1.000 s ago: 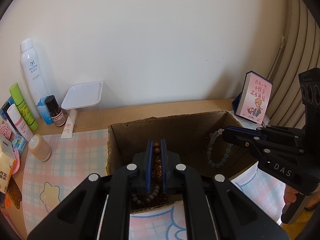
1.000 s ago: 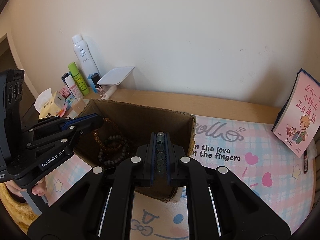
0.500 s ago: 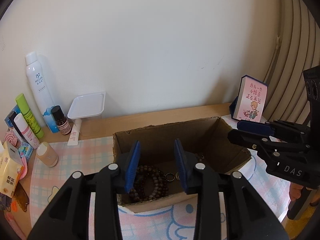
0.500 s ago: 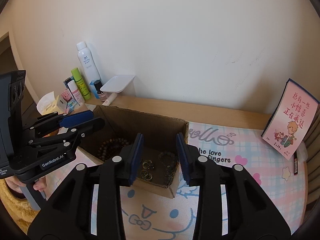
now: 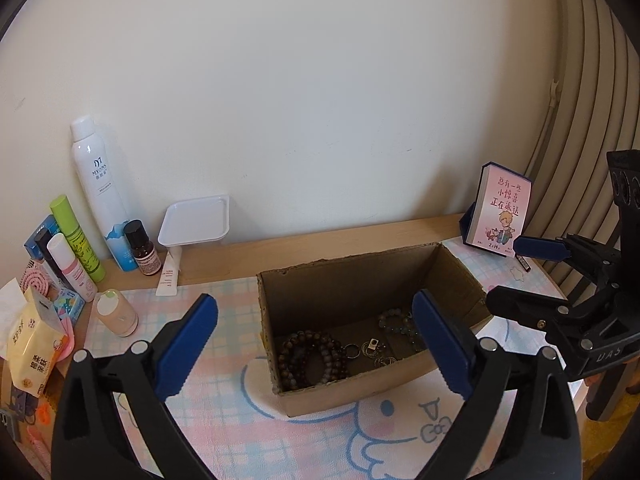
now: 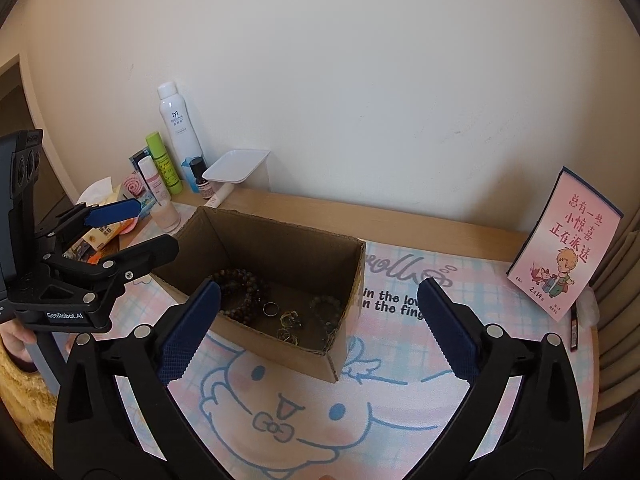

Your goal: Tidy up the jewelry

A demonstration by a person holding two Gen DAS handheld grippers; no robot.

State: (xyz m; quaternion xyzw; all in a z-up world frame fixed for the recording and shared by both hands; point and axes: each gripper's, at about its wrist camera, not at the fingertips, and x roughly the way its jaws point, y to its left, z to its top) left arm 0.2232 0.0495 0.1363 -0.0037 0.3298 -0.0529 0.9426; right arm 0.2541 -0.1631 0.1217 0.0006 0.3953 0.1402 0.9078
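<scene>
An open cardboard box [image 5: 320, 396] [image 6: 280, 340] stands on a pink cartoon mat. Inside lie dark brown bead bracelets [image 5: 310, 354] [image 6: 240, 286], a grey-green bead bracelet [image 5: 398, 320] [image 6: 326, 310] and several small rings [image 5: 370, 350] [image 6: 286, 320]. My left gripper [image 5: 316, 340] is wide open and empty, held above and in front of the box; it also shows in the right wrist view [image 6: 132, 228]. My right gripper [image 6: 320, 332] is wide open and empty, to the right of the box; it also shows in the left wrist view [image 5: 520, 276].
At the back left stand a white spray bottle [image 5: 100, 196], a green tube [image 5: 78, 240], a small brown bottle [image 5: 142, 254], a white tray [image 5: 196, 226], a beige jar [image 5: 118, 312] and tissue packs [image 5: 34, 348]. A pink booklet [image 5: 502, 216] [image 6: 568, 244] leans at the back right.
Both grippers let go of their bead bracelets into the box, opened wide, and pulled up and back from it. The bracelets now lie on the box floor.
</scene>
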